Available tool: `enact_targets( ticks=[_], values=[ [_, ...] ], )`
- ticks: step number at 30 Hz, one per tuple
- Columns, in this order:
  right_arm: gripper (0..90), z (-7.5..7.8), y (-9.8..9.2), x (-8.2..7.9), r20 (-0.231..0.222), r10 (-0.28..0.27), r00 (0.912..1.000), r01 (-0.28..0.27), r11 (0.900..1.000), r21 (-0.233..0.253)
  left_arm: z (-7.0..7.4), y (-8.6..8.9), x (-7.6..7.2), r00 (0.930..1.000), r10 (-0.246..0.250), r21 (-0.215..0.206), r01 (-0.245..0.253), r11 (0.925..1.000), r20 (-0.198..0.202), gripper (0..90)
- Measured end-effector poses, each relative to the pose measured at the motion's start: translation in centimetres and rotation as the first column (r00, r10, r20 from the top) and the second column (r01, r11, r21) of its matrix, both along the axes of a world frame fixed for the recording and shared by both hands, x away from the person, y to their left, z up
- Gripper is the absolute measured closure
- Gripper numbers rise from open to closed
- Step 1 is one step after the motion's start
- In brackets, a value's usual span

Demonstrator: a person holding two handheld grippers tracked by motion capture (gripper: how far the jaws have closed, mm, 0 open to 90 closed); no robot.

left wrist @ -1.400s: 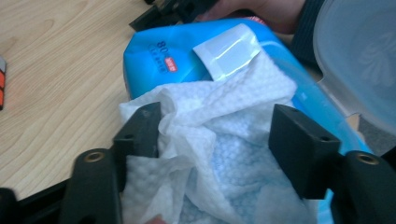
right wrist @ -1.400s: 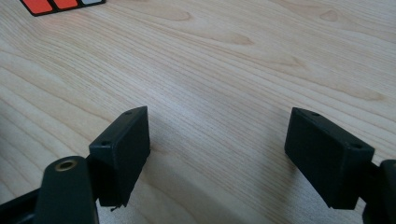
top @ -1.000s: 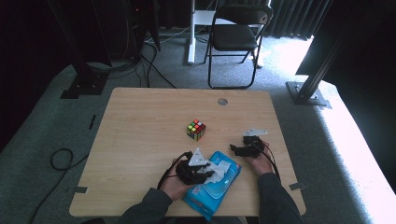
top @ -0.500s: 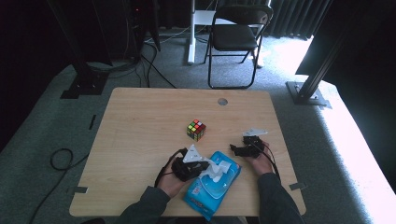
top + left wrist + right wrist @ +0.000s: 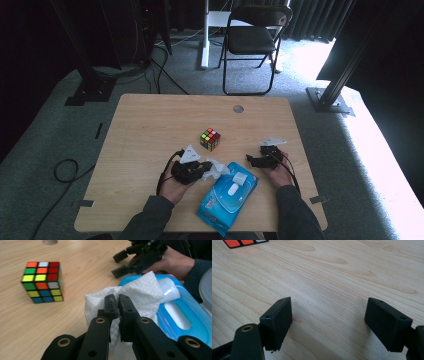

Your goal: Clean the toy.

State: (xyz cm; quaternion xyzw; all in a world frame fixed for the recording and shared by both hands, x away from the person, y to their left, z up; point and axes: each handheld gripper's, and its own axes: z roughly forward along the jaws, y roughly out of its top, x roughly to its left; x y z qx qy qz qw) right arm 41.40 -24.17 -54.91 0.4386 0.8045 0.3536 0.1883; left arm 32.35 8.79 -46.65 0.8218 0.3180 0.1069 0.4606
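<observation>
wet wipe (image 5: 140, 293): soft, light, tearable; pinched at its bunched top by left gripper (image 5: 118, 302) fingers, above blue pack (image 5: 227, 197) on desk (image 5: 150, 130). right gripper (image 5: 328, 320) fingers released.

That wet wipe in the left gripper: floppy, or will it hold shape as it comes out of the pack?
Likely floppy: the wipe bunches and folds around the shut left gripper. Probably light, since a small pinch holds it. It may drag on the blue pack, because its tail looks still fed into the opening.
</observation>
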Motion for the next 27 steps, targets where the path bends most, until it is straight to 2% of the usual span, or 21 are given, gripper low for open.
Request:
enact_targets(
  ticks=[6, 9, 16, 19, 23, 27],
  values=[
    [18.3, 0.0, 0.1, 0.1, -0.003, 0.011, 0.9999, -0.011, 1.0, -0.003, 0.2, 1.1, 0.5, 0.9994, 0.034, -0.014, -0.034, 0.9993, 0.0, 86.3],
    [27.2, 0.0, 0.1, 0.0, 0.007, -0.005, 1.0, 0.005, 1.0, 0.002, 0.2, 2.0, 0.9, 0.998, 0.063, -0.023, -0.062, 0.9978, 0.001, 86.3],
    [28.1, 0.0, 0.1, 0.0, 0.01, -0.011, 0.9999, 0.011, 1.0, 0.004, 0.0, 3.1, 1.5, 0.9953, 0.097, -0.025, -0.097, 0.995, -0.007, 86.2],
    [31.7, 0.1, 0.0, 0.0, 0.013, -0.011, 0.9999, 0.011, 1.0, 0.006, -0.3, 3.5, 1.7, 0.994, 0.108, -0.026, -0.109, 0.9937, -0.014, 86.2],
    [37.1, 0.3, 0.2, 0.1, -0.005, -0.018, 0.9998, 0.018, 1.0, -0.003, -0.4, 3.8, 1.9, 0.9929, 0.118, -0.028, -0.118, 0.9926, -0.019, 86.2],
    [43.8, 1.2, 0.7, 0.1, 0.004, 0.017, 0.9999, -0.017, 1.0, 0.011, -0.5, 4.4, 2.2, 0.9906, 0.134, -0.029, -0.135, 0.9904, -0.024, 86.2]
  ],
)
